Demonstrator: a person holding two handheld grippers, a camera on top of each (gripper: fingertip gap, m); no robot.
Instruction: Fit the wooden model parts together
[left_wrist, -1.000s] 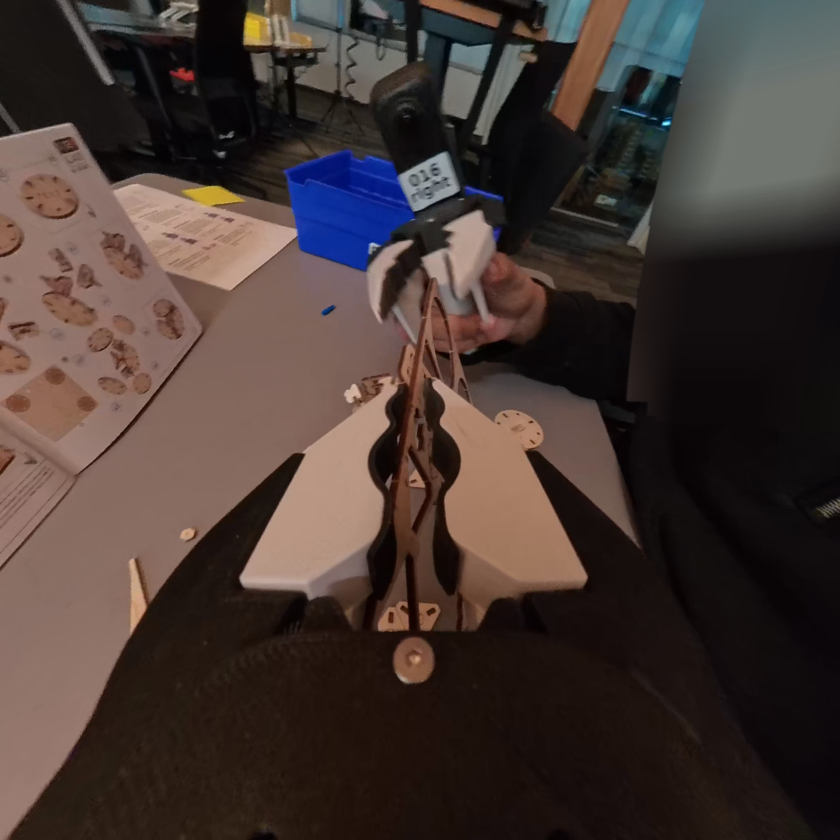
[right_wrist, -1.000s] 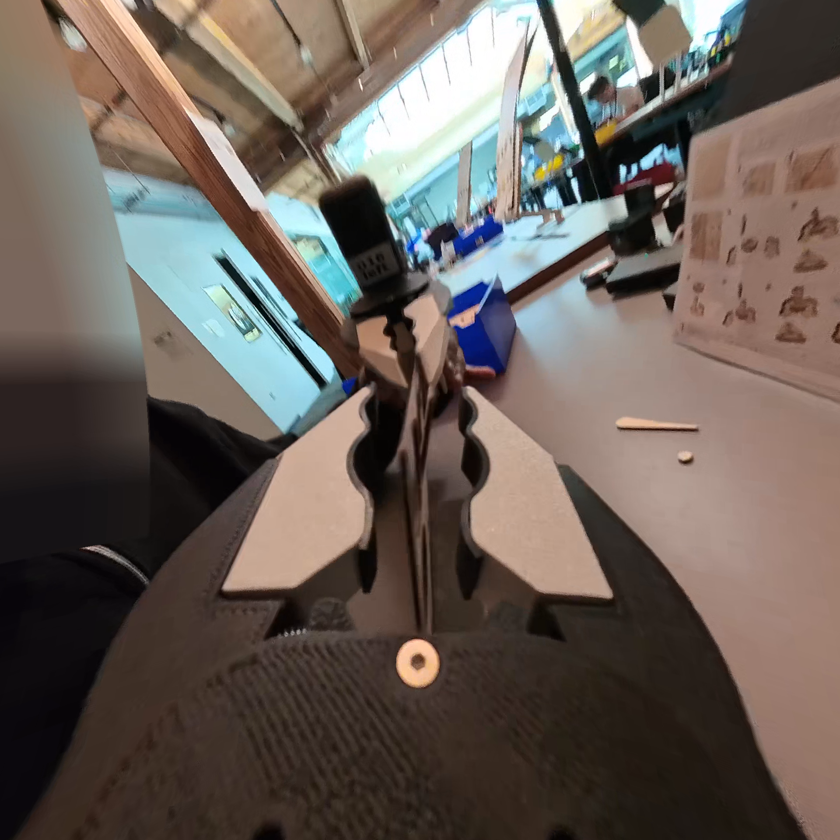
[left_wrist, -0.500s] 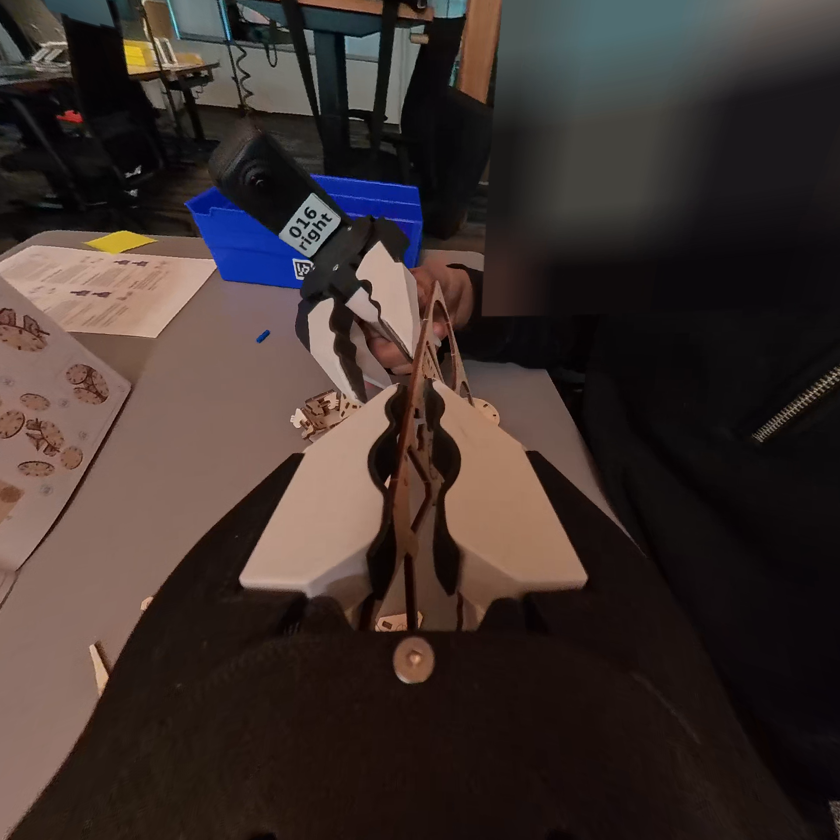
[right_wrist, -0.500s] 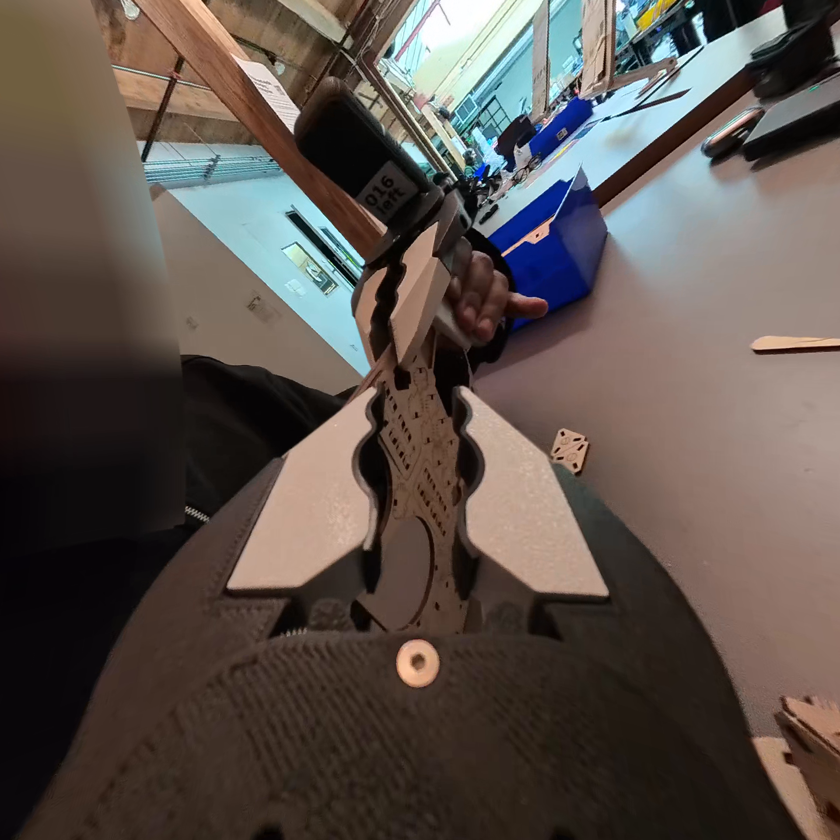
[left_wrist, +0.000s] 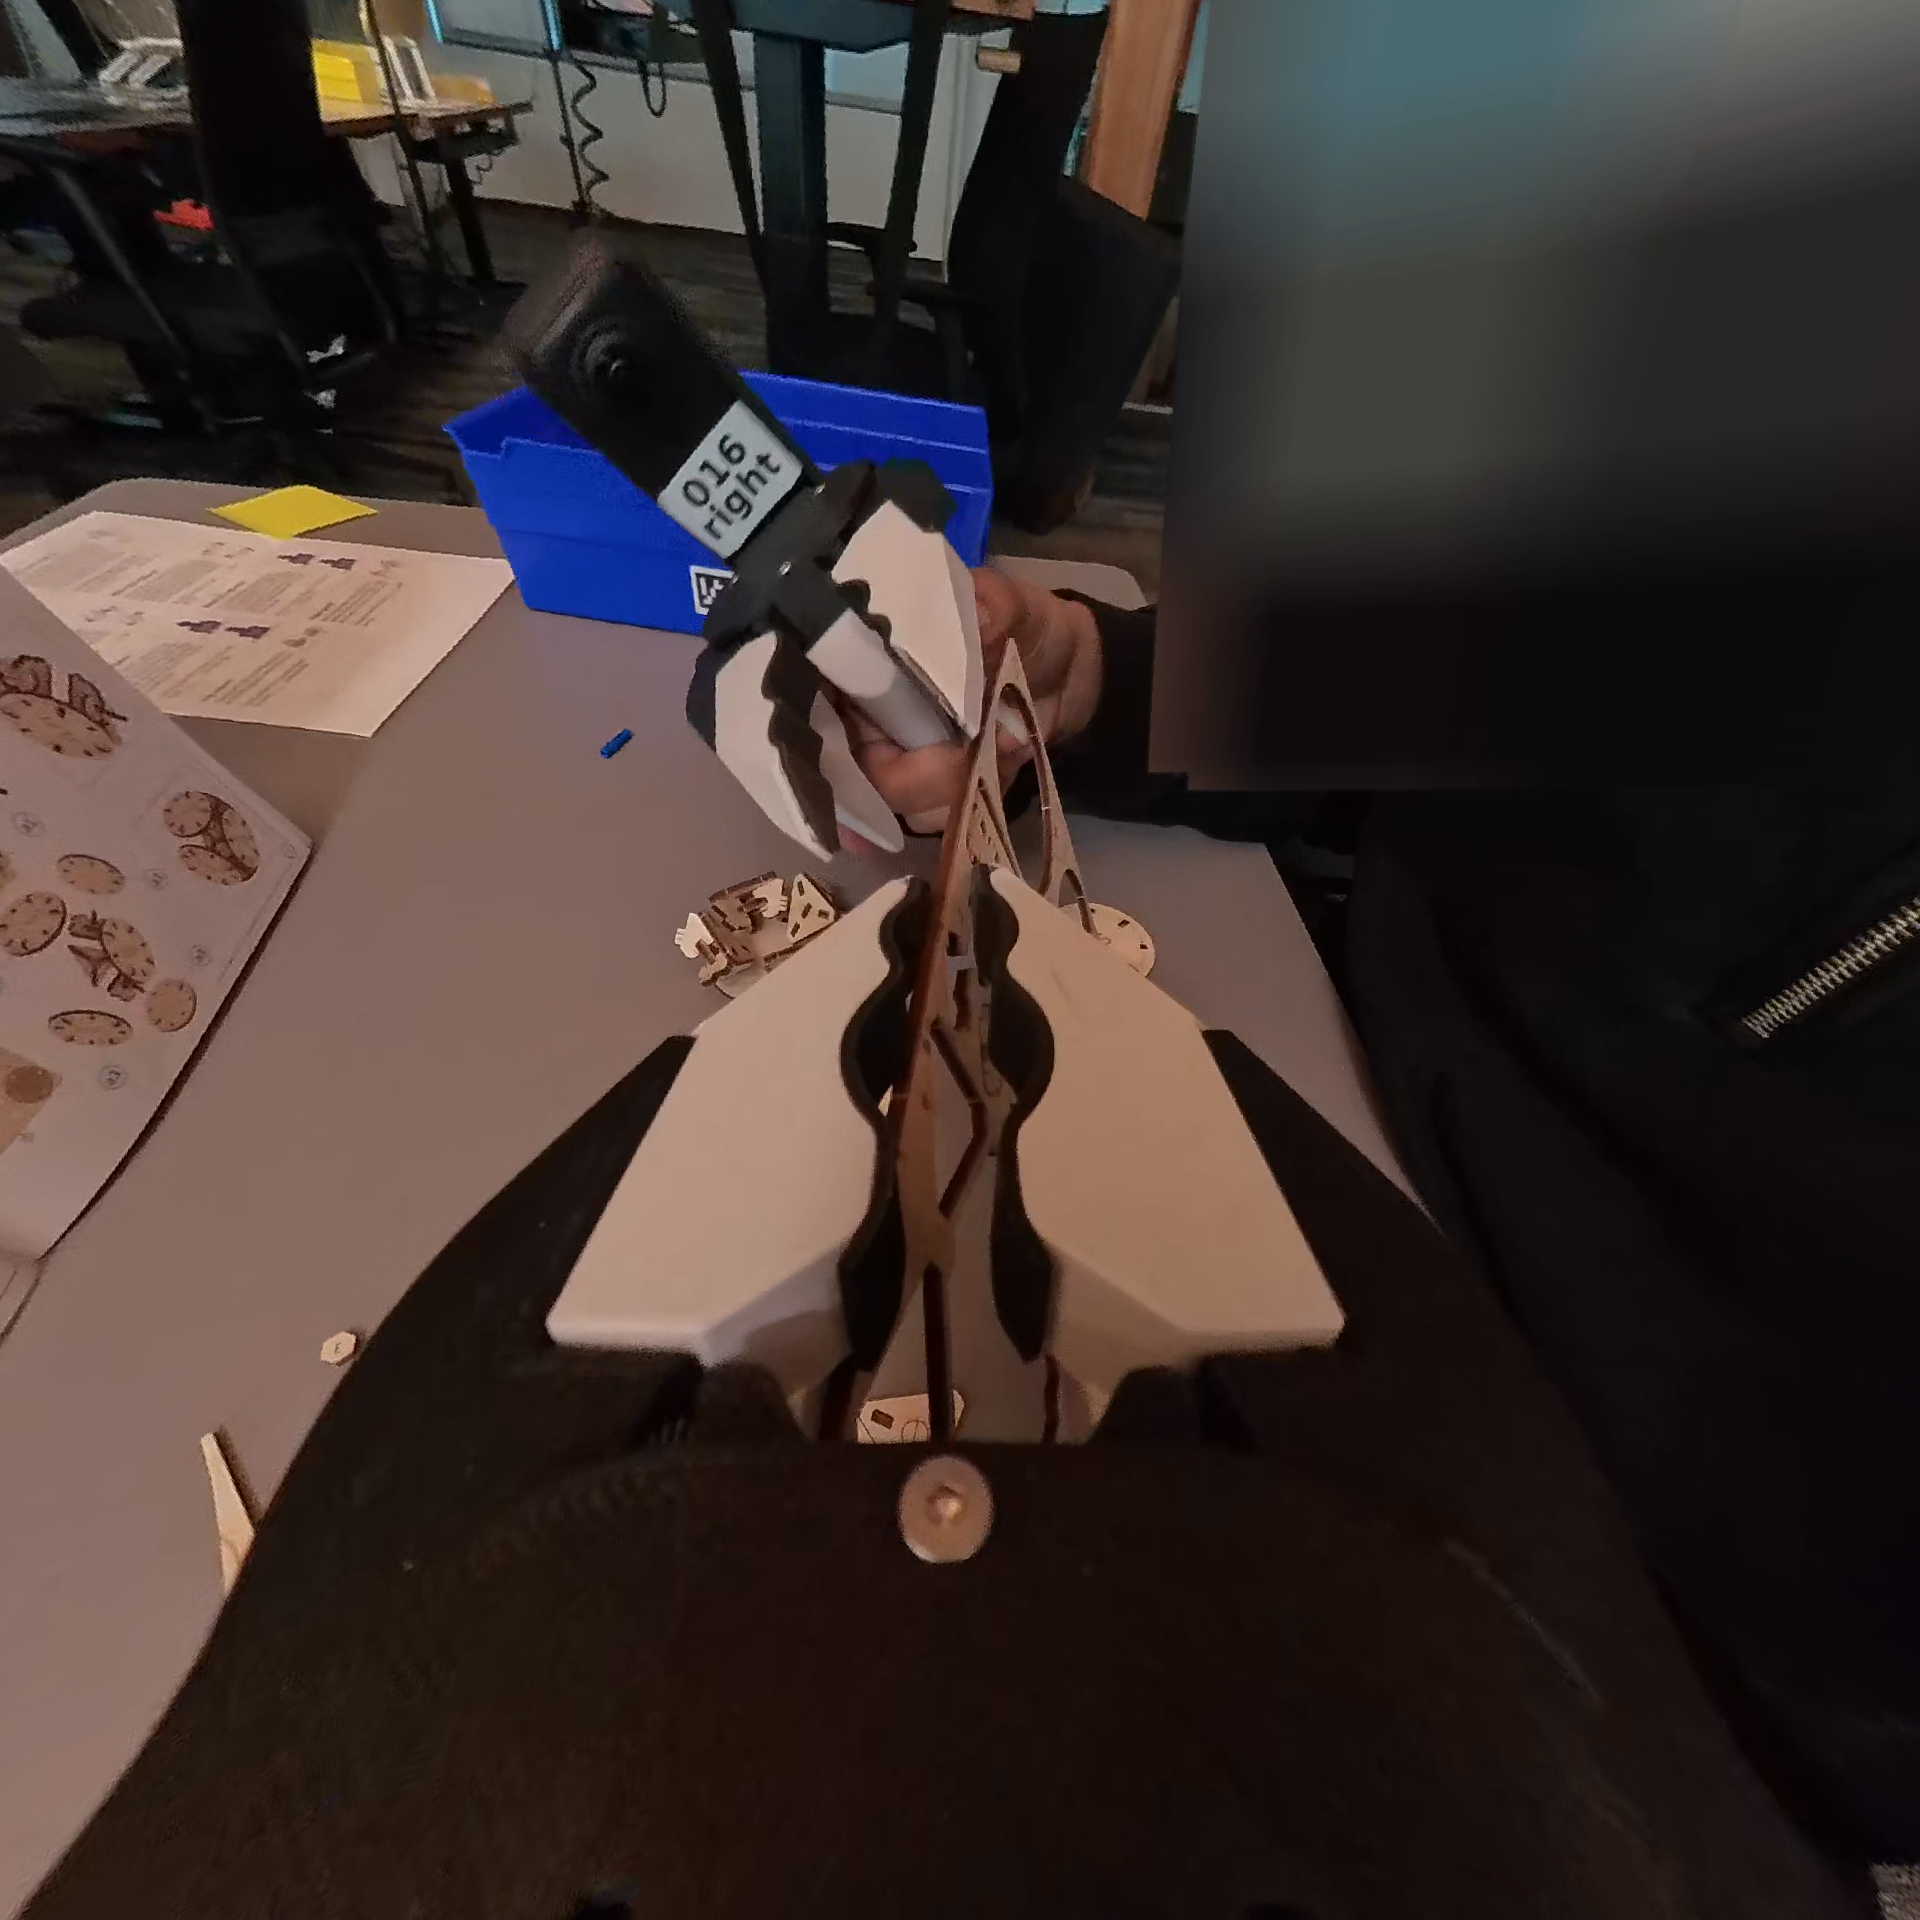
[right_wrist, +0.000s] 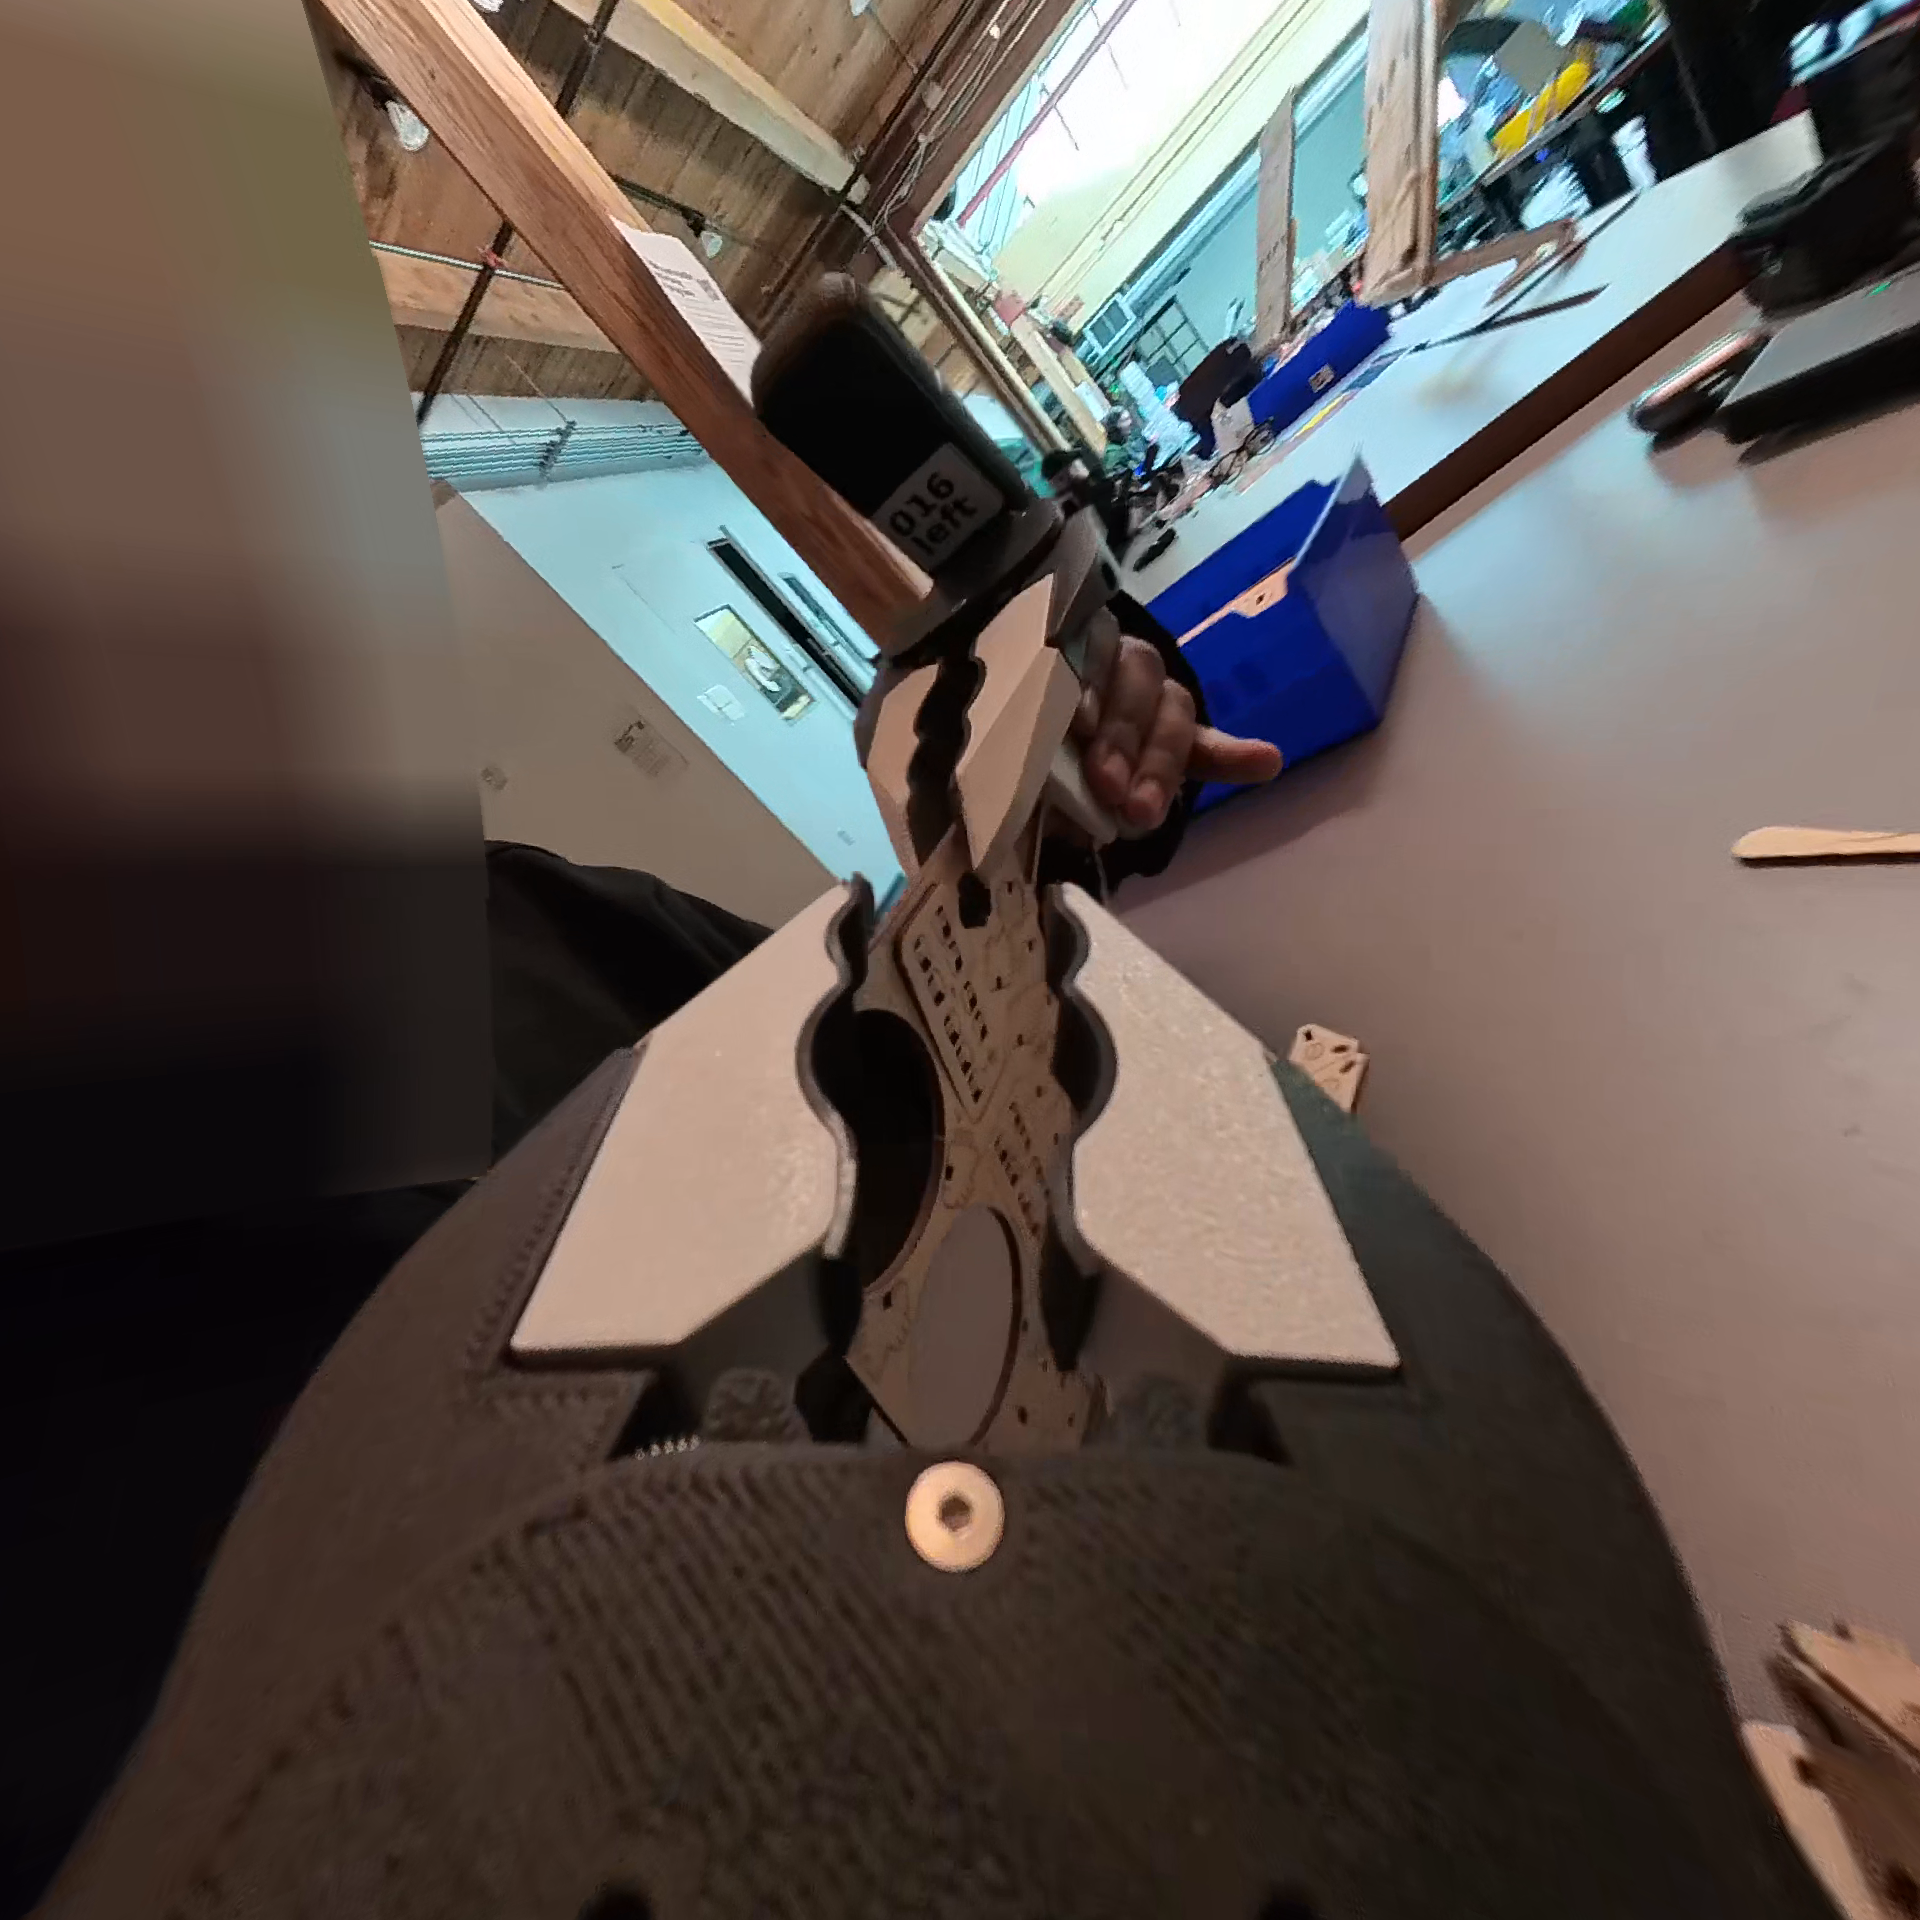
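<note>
Plywood sheet (left_wrist: 940, 1101), thin and laser-cut with slots and round holes, stands on edge in the air above the grey worktop (left_wrist: 436, 997), pinched between the fingers (left_wrist: 821, 1122) of your left gripper (left_wrist: 948, 894), which are nearly closed on it. Its far end runs between the fingers of your right gripper (right_wrist: 961, 904); those stand partly apart, and you cannot tell whether their pads press the sheet (right_wrist: 982, 1049). Below the sheet on the worktop lie a small cluster of wooden parts (left_wrist: 753, 925) and a round wooden disc (left_wrist: 1117, 930). Beyond it sits a blue bin (left_wrist: 623, 520). To its left lie a printed instruction sheet (left_wrist: 260, 613) and a parts booklet (left_wrist: 114, 883).
</note>
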